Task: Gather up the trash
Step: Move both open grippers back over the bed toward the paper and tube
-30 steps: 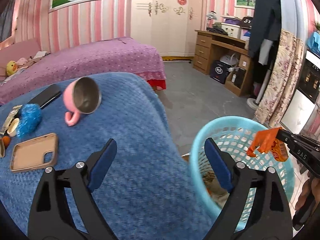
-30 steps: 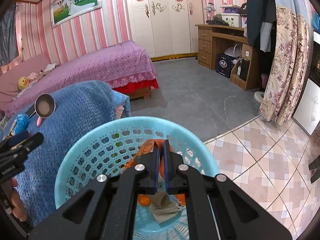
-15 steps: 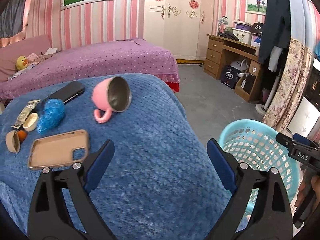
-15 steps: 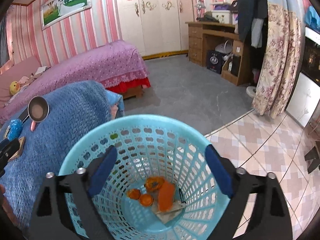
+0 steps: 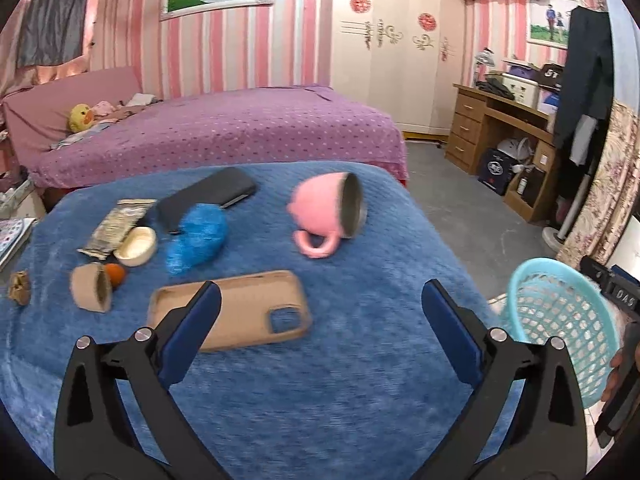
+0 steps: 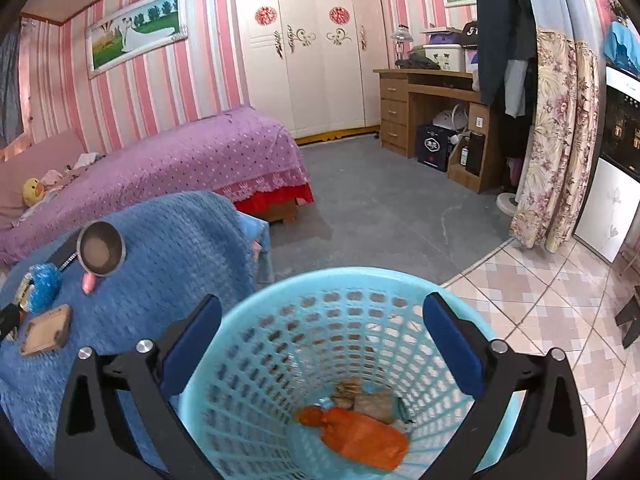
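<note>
Left claw [image 5: 320, 304] gapes wide, having just opened further, empty over the blue blanket [image 5: 340, 380]; right claw [image 6: 322, 320] spread wide, empty above the basket [image 6: 280, 300]; orange wrapper [image 6: 360, 436] lies inside.

Both the left gripper [image 5: 320, 304] and right gripper [image 6: 322, 316] have black arms, silver screws and blue-padded fingers [image 5: 192, 332].

Little readable; white letters "DAS", seen back to front, on the black body of the right gripper [image 5: 616, 296] at 3 o'clock in the left wrist view; white mark like "5T" or "JT" on a dark box [image 6: 472, 34] atop the wooden desk, at 1 o'clock in the right wrist view; round white logo on a dark blue box [image 6: 434, 148] under that desk, characters too small to read.
</note>
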Motion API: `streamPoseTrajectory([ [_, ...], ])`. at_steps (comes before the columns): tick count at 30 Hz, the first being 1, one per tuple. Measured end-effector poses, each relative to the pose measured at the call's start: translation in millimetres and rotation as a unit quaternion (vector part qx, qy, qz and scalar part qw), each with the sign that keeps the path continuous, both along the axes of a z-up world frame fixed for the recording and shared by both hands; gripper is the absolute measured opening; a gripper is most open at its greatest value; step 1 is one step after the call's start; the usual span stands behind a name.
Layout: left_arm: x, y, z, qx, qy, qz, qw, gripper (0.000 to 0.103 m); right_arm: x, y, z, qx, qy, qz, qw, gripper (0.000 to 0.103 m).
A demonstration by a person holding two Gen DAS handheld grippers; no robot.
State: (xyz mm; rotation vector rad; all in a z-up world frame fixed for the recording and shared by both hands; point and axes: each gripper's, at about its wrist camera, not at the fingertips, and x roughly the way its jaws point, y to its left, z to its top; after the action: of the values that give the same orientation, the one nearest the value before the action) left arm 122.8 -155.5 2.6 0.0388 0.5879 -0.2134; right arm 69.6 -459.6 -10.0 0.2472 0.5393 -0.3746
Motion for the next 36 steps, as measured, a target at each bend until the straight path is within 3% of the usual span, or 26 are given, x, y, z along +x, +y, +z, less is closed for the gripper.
streamPoseTrajectory([
  [5,4,35,-3,0.012,-0.007,0.024,0.9996,0.097,9,20,2,0.004,-0.01,0.01,1.0,0.098],
  [25,34,176,-8,-0.012,0.01,0.11,0.9938,0.097,36,119,2,-0.02,-0.015,0.043,0.999,0.098],
  [36,43,245,-22,-0.011,0.026,0.145,0.9891,0.097,57,186,-5,-0.043,0.006,0.089,0.995,0.098],
])
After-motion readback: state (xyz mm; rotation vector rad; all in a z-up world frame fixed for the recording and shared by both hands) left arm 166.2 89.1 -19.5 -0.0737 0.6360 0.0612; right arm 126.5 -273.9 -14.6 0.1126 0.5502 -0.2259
